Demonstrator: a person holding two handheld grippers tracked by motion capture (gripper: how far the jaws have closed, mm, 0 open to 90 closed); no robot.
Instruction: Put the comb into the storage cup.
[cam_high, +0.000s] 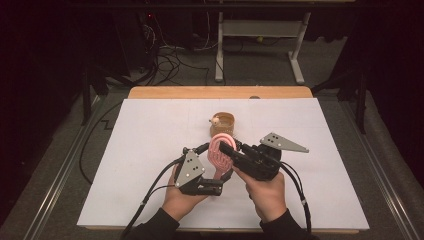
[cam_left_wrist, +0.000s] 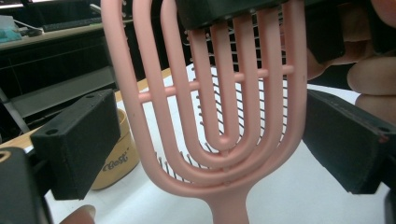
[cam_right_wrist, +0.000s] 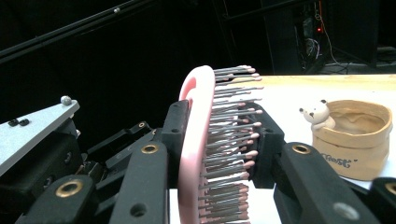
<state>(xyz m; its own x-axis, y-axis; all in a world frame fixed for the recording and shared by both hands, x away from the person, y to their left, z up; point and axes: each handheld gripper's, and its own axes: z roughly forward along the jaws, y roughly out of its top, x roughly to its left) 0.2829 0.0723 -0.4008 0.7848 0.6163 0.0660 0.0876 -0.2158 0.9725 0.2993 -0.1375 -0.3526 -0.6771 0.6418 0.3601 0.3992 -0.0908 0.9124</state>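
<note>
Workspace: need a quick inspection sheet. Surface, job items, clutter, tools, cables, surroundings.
Surface: white table top, wooden strip along its far edge.
Job's things: pink hairbrush held off the table, bristles facing the tan cup, which stands upright and carries a small bear figure.
Clutter: nothing seen.
Tools: right tool shut on the hairbrush head; left tool open, jaws either side of the head, not touching it.
Cables: one black cable trails from each tool toward the person.
Surroundings: dark room, white desk frame and loose wires on the floor behind.

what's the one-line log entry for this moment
right gripper: shut on pink hairbrush head | left gripper: open, jaws either side of brush | tan cup: behind, on table
</note>
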